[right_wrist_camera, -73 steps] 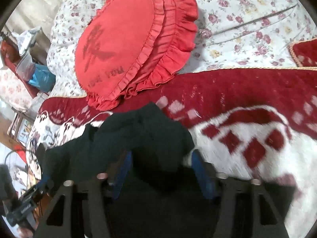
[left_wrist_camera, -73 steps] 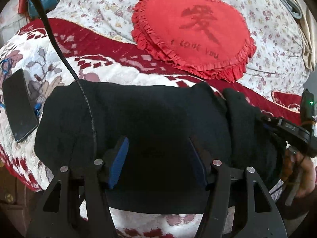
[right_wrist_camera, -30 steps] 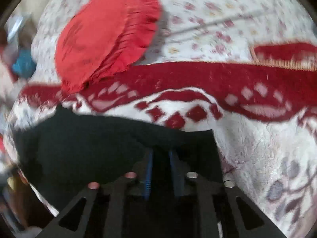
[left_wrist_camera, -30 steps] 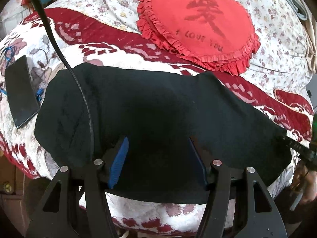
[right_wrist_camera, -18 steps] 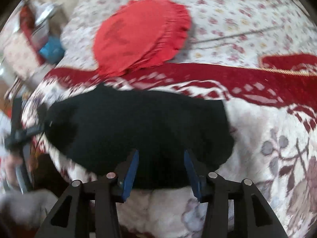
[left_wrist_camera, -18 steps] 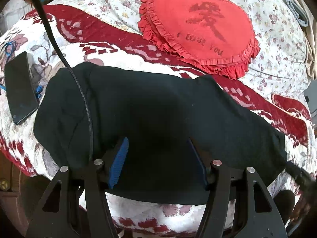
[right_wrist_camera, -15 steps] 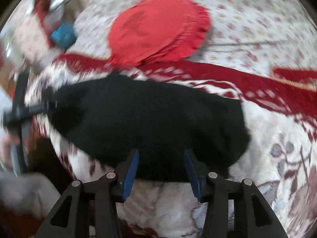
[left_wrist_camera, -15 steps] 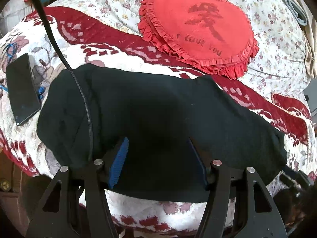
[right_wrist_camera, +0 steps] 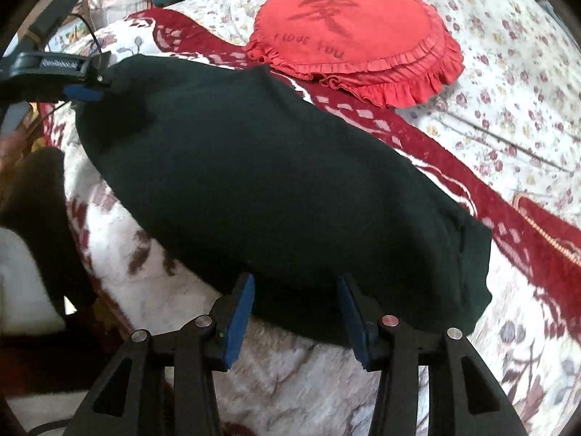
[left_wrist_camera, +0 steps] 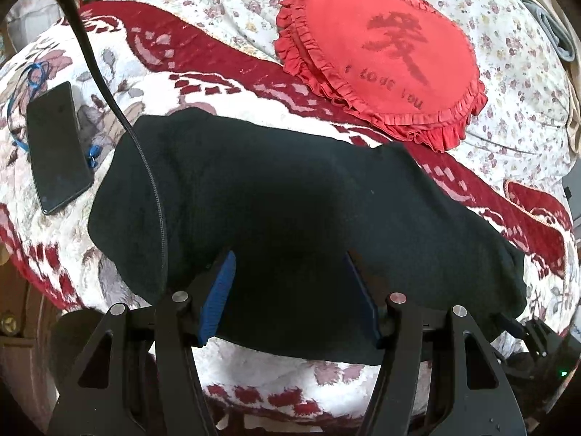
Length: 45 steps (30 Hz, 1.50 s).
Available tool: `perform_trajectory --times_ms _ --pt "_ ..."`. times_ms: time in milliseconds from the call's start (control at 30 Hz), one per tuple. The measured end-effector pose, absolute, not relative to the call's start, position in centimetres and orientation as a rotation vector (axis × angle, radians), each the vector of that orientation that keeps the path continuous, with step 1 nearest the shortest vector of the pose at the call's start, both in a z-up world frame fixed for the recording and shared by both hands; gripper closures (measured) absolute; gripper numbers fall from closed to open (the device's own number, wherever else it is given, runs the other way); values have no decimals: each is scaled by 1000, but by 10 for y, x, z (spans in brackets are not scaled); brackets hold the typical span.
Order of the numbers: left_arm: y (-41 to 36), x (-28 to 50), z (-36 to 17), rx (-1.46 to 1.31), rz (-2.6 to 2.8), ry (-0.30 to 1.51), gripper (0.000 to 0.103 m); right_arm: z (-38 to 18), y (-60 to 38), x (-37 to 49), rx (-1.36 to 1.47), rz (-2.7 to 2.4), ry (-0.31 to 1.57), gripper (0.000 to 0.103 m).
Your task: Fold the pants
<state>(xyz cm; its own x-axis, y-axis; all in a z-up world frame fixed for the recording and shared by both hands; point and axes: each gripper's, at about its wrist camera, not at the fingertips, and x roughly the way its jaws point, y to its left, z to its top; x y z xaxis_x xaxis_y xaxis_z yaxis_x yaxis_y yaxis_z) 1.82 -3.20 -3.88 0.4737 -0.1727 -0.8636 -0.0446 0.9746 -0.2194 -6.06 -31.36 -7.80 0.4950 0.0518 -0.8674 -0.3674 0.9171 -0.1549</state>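
A: What is the setting?
B: A bed (left_wrist_camera: 94,83) covered by a white blanket with dark red patterning; farther back lies a floral quilt (left_wrist_camera: 508,72). A red heart-shaped frilled cushion (left_wrist_camera: 381,54) printed "I love you" rests on the quilt, and a dark phone (left_wrist_camera: 56,145) lies on the blanket at the left.

A: Where are the black pants (left_wrist_camera: 290,218)?
B: They lie as a long, flat band across the blanket near the bed's front edge, between the cushion and the two tongs. In the right wrist view the same pants (right_wrist_camera: 272,181) run diagonally from upper left to lower right.

A: How do the left tongs (left_wrist_camera: 288,294) stand?
B: Parted wide, gripping nothing. The blue pads (left_wrist_camera: 218,298) sit over the near edge of the pants, the fabric showing between them. A black cable (left_wrist_camera: 145,167) crosses the left end of the garment.

A: And the right tongs (right_wrist_camera: 294,312)?
B: Also spread apart and empty, just at the near hem of the pants. Seen from this side, the left tongs (right_wrist_camera: 83,91) sit at the far left end of the garment; whether they touch the cloth cannot be told.
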Motion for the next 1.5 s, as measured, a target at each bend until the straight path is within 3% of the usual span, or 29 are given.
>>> perform_trajectory --times_ms 200,400,667,733,767,800,867,1133,1333,1400,1500 --pt "-34 16 -37 -224 -87 1073 42 -73 -313 -48 -269 301 1045 99" --pt "-27 14 -32 -240 -77 1062 42 -40 -319 -66 -155 372 1019 102" --pt "-25 14 -40 -236 -73 1085 42 -81 -331 -73 -104 329 1139 102" --pt "-24 13 -38 -235 -73 1076 42 -63 -334 -78 -91 342 1071 98" --pt "-24 13 -38 -237 -68 1075 42 -53 -333 -81 -89 362 1030 86" --pt "-23 14 -38 -243 -68 1076 42 -45 -332 -81 -86 374 1001 66" --pt "-23 15 -39 -263 -71 1080 42 -41 -328 -80 -111 340 964 52" --pt "-29 12 -41 -249 -78 1093 42 -70 -295 -74 -418 324 945 52" --pt "-35 16 -43 -233 -81 1103 42 -87 -299 -57 -437 308 937 67" --pt "-37 16 -44 -232 -83 1106 42 -89 -290 -56 -462 321 923 90" --pt "-41 15 -45 -217 -93 1113 42 -80 -288 -53 -390 331 906 100"
